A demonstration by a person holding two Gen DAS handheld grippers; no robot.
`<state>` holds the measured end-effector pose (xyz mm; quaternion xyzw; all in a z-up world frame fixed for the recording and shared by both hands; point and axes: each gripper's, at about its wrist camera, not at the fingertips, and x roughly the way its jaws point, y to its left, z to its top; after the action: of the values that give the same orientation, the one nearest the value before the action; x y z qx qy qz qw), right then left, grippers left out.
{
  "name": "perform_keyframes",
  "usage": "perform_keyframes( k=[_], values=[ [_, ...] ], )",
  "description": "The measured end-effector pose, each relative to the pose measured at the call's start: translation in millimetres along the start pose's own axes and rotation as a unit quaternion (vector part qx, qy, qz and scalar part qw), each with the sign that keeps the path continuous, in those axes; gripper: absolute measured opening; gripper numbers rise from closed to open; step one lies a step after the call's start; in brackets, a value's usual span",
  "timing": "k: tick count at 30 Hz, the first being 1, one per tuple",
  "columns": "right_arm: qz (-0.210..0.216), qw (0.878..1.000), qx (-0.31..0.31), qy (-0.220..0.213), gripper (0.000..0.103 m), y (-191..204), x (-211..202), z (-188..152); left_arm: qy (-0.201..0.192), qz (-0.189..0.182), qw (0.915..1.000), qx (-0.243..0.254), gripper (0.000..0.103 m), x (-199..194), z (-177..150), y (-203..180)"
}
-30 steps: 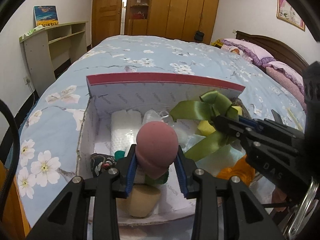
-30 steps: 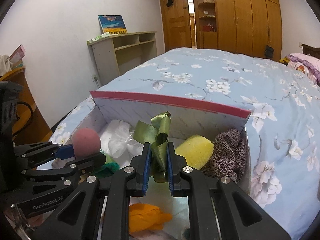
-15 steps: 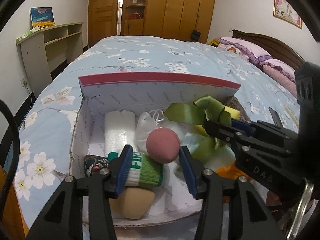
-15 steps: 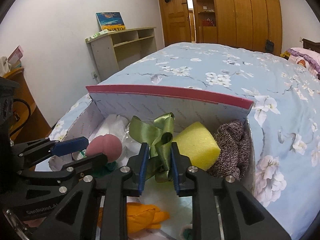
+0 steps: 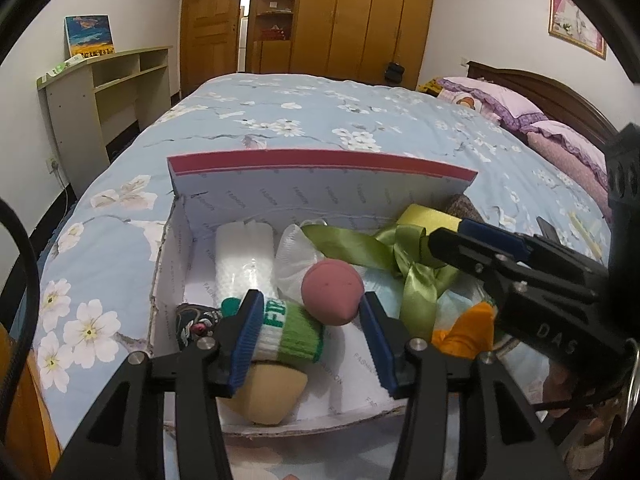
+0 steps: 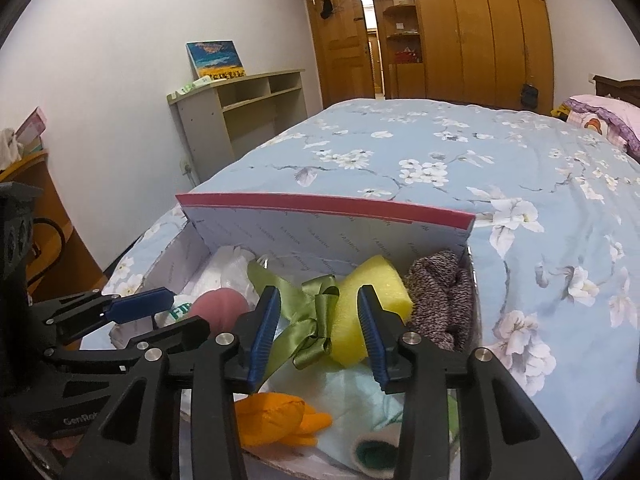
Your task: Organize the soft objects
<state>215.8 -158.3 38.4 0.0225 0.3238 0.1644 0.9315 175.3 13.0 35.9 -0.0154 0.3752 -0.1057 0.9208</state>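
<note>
An open cardboard box (image 5: pixel 320 192) with a red-edged lid stands on the bed and holds several soft items. My left gripper (image 5: pixel 310 340) is open above the box's near left part. A pink ball (image 5: pixel 332 292) lies between its fingers, free, on a green-and-white knit item (image 5: pixel 292 332). My right gripper (image 6: pixel 318 332) is open over the box's middle. A green ribbon bow (image 6: pixel 312 320) lies loose between its fingers beside a yellow sponge (image 6: pixel 372 304). A brown knit cloth (image 6: pixel 440 300) fills the right end.
The box also holds a white roll (image 5: pixel 244 260), a tan sponge (image 5: pixel 272 396), an orange cloth (image 6: pixel 276 420) and a pale blue cloth (image 6: pixel 360 396). The floral bedspread (image 6: pixel 440 152) stretches beyond. A shelf unit (image 6: pixel 240 108) stands at the left wall. Pillows (image 5: pixel 500 100) lie at the right.
Both grippers have opened. The left let go of the pink ball, which dropped onto the knit item. The right let go of the green bow, which settled in the box.
</note>
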Motion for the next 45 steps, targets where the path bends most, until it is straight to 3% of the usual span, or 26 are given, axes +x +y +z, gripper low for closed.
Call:
perform_keyframes(
  k=[28,45],
  values=[
    [-0.009,1.000,0.008,-0.029,0.042,12,-58,-25,-0.031,0.013,0.9993,-0.019,0.054,-49,-18,-13],
    [-0.030,0.999,0.010,-0.007,0.042,21,-76,-72,-0.021,0.029,0.9988,-0.033,0.054,-57,-53,-22]
  ],
)
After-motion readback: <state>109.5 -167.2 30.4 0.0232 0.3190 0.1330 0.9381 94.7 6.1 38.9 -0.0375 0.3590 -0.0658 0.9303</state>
